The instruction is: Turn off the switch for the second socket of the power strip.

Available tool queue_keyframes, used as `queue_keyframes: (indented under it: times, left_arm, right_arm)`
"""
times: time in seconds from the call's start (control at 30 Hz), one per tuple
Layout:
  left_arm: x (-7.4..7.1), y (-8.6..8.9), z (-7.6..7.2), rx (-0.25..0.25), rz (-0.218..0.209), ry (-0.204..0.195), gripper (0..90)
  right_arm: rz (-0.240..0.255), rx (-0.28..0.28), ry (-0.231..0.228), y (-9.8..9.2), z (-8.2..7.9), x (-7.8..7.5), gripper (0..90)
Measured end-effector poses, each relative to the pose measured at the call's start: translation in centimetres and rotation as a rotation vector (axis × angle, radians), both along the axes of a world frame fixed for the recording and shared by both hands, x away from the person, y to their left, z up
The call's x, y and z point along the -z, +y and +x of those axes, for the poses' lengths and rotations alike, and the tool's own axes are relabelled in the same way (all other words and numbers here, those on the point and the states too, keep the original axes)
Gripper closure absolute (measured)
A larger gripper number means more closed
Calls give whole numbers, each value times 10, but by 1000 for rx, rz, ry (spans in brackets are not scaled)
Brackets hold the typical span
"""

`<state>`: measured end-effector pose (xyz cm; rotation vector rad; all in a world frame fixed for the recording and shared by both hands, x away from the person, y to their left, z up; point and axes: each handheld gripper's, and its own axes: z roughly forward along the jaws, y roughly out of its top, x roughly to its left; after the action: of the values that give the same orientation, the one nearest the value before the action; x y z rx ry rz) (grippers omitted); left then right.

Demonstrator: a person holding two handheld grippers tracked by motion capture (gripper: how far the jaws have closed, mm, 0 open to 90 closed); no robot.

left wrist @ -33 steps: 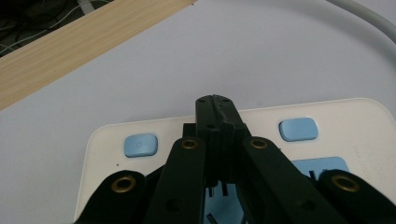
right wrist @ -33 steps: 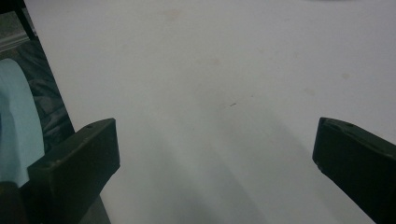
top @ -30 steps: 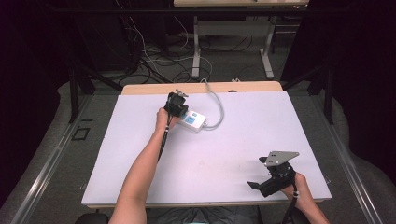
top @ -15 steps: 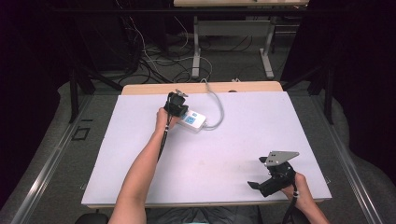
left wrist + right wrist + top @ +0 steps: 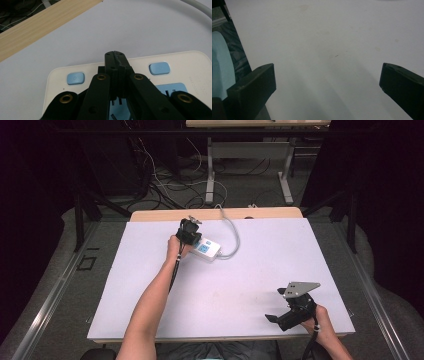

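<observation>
A: What's the setting?

B: A dark room with cables on the floor behind. A white table (image 5: 250, 285) with a pale wood strip (image 5: 160, 215) along its far edge. The top is matte and smooth, with a few faint marks.

A: Any containers?

B: None. The one thing on it is a power strip (image 5: 209, 250), far and a bit left of the middle, close to the wood strip. It's a flat, cream plastic slab with rounded corners, pale blue rounded buttons (image 5: 75, 78) and a blue socket panel. A thick grey cord (image 5: 233, 232) curves off its right end toward the far edge.

A: And the left gripper (image 5: 189, 231)?

B: The left arm reaches far across the table, forearm straight. The gripper sits over the left end of the power strip. In the left gripper view its black ridged jaws are pressed together with nothing between them, tips pointing down over the slab, between two buttons. I can't tell if the tips touch it.

A: The right gripper (image 5: 274, 318)?

B: Near the right front edge, well apart from the strip, held low in the right hand and pointing left. Its jaws stand wide apart over bare table, holding nothing.
</observation>
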<state>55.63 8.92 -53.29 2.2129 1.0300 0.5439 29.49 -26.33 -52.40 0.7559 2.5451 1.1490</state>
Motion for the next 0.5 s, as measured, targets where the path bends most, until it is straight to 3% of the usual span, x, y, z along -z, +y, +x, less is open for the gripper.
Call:
queue_keyframes:
  times: [0.27,0.5]
  left_arm:
    - [0,0,0,-3,-14,3,900]
    - [0,-1,-1,-7,-2,-5,900]
  right_arm:
    - [9,2,-4,0,0,1,1]
    - [9,1,-5,0,0,1,1]
